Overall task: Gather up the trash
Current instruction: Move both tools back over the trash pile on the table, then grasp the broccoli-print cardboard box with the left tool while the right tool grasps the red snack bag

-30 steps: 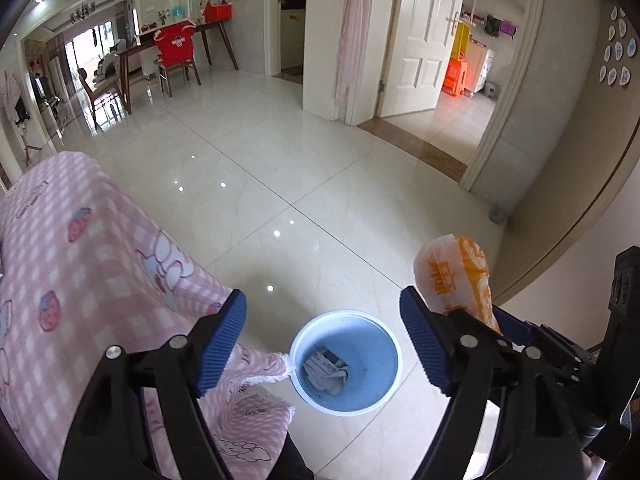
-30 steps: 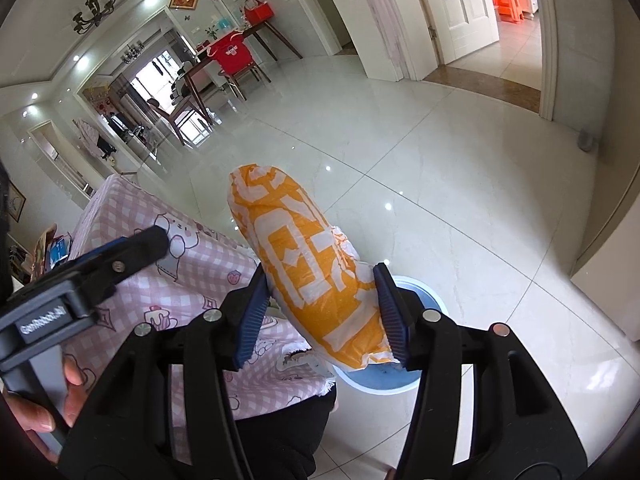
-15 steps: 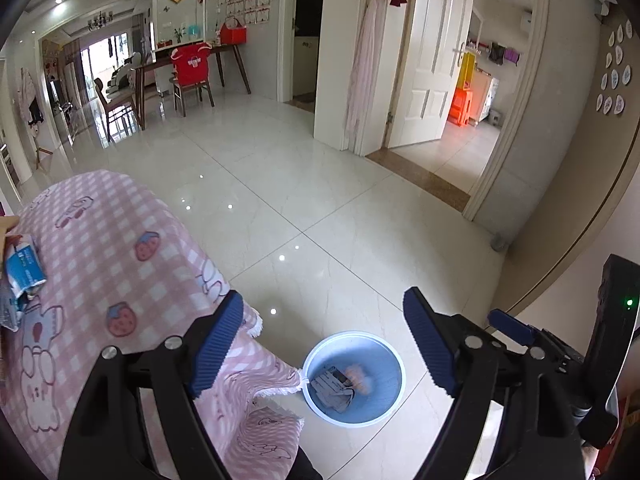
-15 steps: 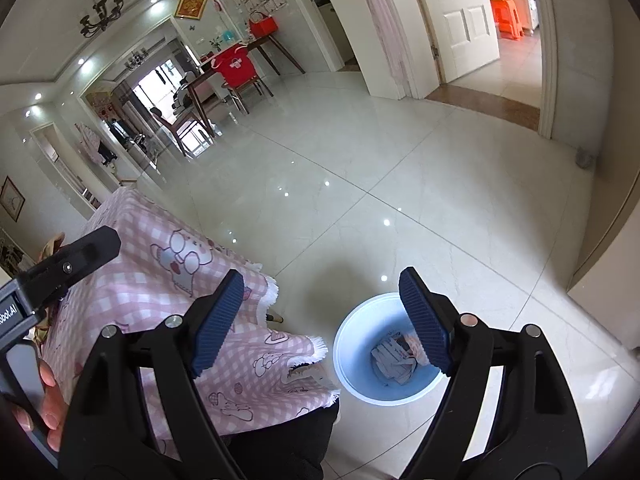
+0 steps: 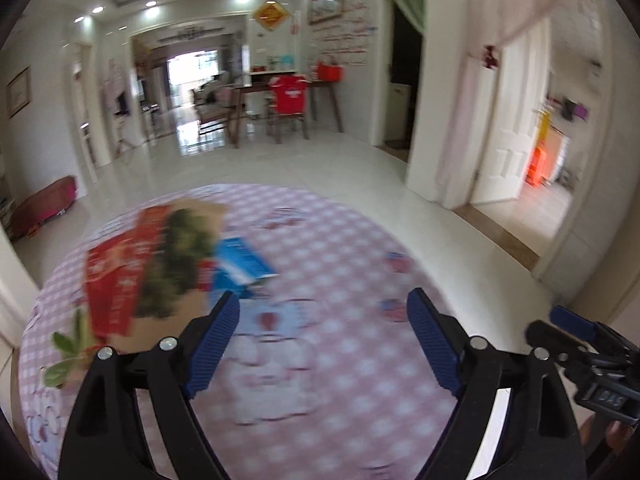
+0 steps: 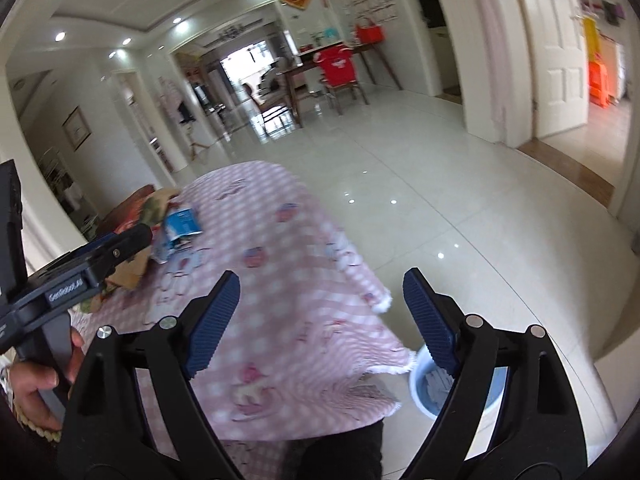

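Note:
My left gripper (image 5: 322, 334) is open and empty over the round table with the pink checked cloth (image 5: 340, 380). A blue and white carton (image 5: 242, 266) lies on the cloth just beyond its left finger, beside a red and green printed box (image 5: 148, 268). My right gripper (image 6: 320, 320) is open and empty above the table's near edge. The blue bin (image 6: 460, 388) stands on the floor at the lower right, partly hidden behind the right finger, with trash inside. The carton (image 6: 180, 226) and the left gripper's body (image 6: 80, 276) show at the left of the right wrist view.
White tiled floor (image 6: 460, 208) spreads to the right of the table. A dining table and a chair with a red cover (image 5: 288, 96) stand far back. A white door (image 6: 556, 48) stands open at the right. The view is blurred by motion.
The right gripper opened and the orange snack bag fell into the bin. Both grippers then swung left and up from the bin toward the tabletop, bringing the carton and the box into view.

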The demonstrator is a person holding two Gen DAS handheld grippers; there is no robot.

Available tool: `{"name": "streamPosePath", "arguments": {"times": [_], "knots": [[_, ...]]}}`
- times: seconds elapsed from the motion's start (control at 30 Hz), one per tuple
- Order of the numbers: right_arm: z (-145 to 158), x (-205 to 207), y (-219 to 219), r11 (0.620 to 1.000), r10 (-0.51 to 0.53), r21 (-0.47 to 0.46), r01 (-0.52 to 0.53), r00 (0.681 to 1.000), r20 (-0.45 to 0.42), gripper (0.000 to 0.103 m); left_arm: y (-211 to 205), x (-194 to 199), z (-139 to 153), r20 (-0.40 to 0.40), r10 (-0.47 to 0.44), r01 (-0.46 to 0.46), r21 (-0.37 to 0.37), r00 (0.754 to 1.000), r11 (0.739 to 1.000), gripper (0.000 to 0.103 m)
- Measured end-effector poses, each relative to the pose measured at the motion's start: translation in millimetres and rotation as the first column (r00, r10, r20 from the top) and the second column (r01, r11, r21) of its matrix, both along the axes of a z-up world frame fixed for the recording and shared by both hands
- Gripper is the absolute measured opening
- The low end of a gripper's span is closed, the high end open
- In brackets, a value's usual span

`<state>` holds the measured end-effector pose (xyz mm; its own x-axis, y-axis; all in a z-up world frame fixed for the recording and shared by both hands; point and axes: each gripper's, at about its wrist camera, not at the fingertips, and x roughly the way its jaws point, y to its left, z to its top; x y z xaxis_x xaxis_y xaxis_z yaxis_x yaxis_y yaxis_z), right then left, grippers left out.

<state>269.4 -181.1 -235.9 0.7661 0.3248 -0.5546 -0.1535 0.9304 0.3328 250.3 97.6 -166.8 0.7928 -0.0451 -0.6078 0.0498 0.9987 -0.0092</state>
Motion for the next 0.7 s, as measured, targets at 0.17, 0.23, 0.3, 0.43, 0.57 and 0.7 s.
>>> {"name": "streamPosePath", "arguments": {"times": [0.17,0.23,0.3,0.43,0.57,0.7], "knots": [[7.7,17.4,56.0,0.993,0.110,-0.038,-0.110,0.994,-0.002,0.082,79.7,0.8,2.7,0.012,0.132,-0.132,-0.036,0.991,0.991,0.084],[8.3,29.7,77.1,0.987,0.148,-0.053,-0.149,0.989,-0.016,0.082,103.9,5.1,-0.9,0.001,0.156,-0.155,-0.065,0.988,0.986,0.084],[5.2,39.2,94.8,0.983,0.172,-0.066,-0.173,0.985,-0.033,0.083,123.8,14.6,-6.3,-0.021,0.161,-0.162,-0.100,0.987,0.982,0.084],[1.6,55.1,125.0,0.974,0.203,-0.089,-0.207,0.978,-0.051,0.083,138.3,32.5,-21.0,-0.052,0.159,-0.163,-0.092,0.986,0.982,0.084],[-3.0,72.9,145.2,0.968,0.222,-0.107,-0.229,0.972,-0.074,0.083,147.4,51.5,-36.7,-0.100,0.160,-0.167,-0.069,0.982,0.983,0.083],[-8.1,83.3,156.0,0.966,0.223,-0.113,-0.232,0.971,-0.085,0.083,139.7,54.6,-37.0,-0.088,0.140,-0.143,-0.026,0.986,0.989,0.058]]}}
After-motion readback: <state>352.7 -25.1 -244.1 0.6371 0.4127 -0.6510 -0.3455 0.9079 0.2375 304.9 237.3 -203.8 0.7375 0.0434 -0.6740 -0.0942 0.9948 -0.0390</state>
